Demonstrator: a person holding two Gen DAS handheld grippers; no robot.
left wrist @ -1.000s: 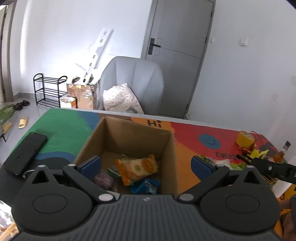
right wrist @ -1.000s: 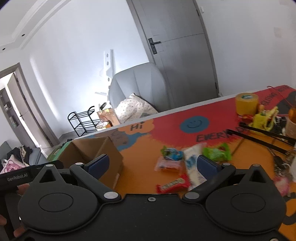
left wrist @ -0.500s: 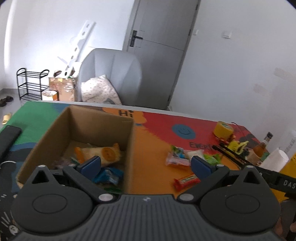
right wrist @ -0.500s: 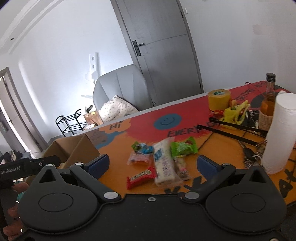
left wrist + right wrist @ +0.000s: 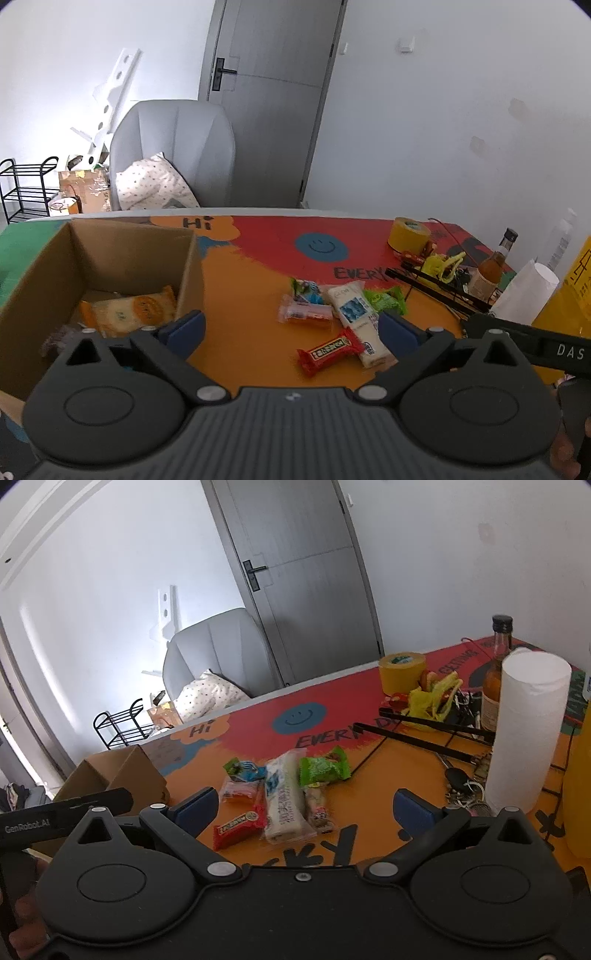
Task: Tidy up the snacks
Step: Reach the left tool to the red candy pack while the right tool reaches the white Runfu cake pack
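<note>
Both tongs [image 5: 290, 328] [image 5: 304, 806] newly above loose snacks [image 5: 280, 794]

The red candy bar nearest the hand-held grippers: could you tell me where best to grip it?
Probably across the middle of the red candy bar, from above. It lies flat with bare mat along its near side, though the white packet crowds its far end.

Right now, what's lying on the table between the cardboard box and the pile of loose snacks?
Nothing: in the left wrist view, only bare orange tabletop separates the cardboard box from the loose snacks.
</note>
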